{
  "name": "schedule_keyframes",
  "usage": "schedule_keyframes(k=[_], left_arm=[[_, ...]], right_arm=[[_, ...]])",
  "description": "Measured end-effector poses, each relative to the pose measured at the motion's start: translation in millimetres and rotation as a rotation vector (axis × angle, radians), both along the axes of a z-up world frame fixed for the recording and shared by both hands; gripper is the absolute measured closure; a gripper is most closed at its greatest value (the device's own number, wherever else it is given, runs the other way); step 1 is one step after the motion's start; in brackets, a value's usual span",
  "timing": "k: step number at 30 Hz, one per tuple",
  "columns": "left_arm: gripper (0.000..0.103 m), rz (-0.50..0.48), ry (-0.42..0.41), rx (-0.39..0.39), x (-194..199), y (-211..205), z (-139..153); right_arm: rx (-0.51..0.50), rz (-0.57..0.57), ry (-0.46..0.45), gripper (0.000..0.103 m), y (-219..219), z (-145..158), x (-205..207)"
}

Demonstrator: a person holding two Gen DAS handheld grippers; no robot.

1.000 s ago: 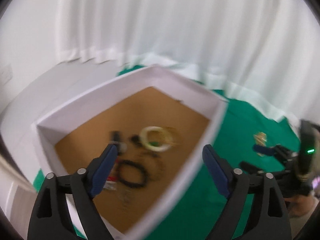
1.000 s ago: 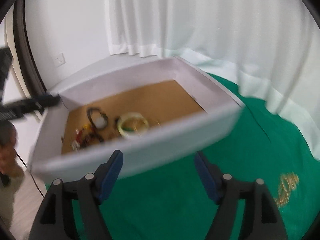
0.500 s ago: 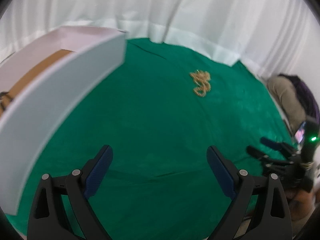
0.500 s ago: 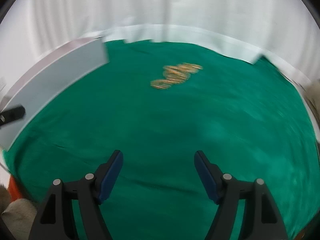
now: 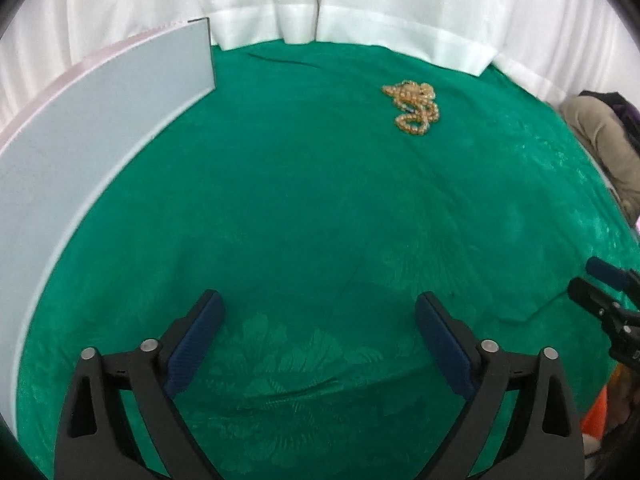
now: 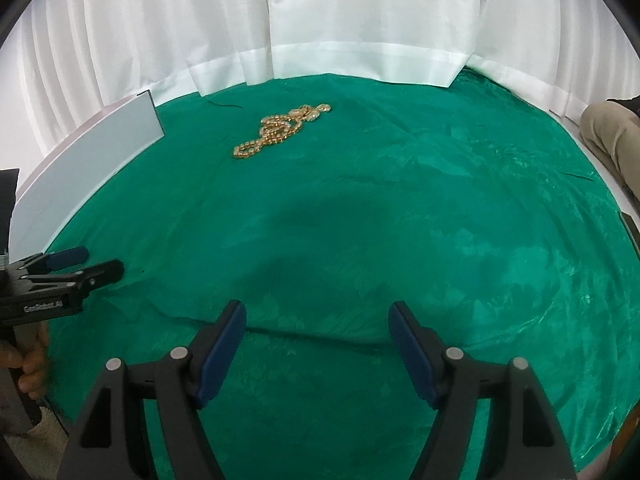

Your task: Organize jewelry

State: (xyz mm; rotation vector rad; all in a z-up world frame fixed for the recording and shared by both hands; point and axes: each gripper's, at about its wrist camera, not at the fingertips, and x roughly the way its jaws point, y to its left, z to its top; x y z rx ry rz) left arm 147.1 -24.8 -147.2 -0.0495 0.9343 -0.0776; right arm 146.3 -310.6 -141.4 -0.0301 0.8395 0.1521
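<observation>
A gold bead necklace (image 5: 412, 108) lies bunched on the green cloth (image 5: 312, 216), far ahead of both grippers; it also shows in the right wrist view (image 6: 280, 130). The white box (image 5: 92, 120) stands at the left, only its outer wall showing; it sits at the far left of the right wrist view (image 6: 88, 160). My left gripper (image 5: 318, 344) is open and empty above the cloth. My right gripper (image 6: 316, 350) is open and empty too. The left gripper appears at the right view's left edge (image 6: 72, 268), the right gripper at the left view's right edge (image 5: 600, 292).
White curtains (image 6: 320, 20) hang behind the table. A person's leg in beige trousers (image 5: 604, 140) is at the right edge. The cloth has folds near the grippers.
Both views have swung from the box's inside to the open green cloth. The necklace has come into view ahead. Both grippers stay open.
</observation>
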Motion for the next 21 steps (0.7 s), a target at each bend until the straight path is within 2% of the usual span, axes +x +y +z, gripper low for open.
schedule_keyframes(k=[4,13,21], left_arm=[[0.001,-0.013,0.004,0.044,1.5,-6.4,-2.6],[0.001,-0.011,0.017,0.051,4.1,-7.3,-4.0],[0.001,-0.019,0.103,0.036,10.3,-5.9,-0.8]], right_arm=[[0.004,0.002,0.006,0.028,1.0,-3.0,-1.6],[0.009,0.003,0.002,0.028,0.9,-3.0,-2.6],[0.007,-0.007,-0.018,0.028,-2.9,-2.3,-6.1]])
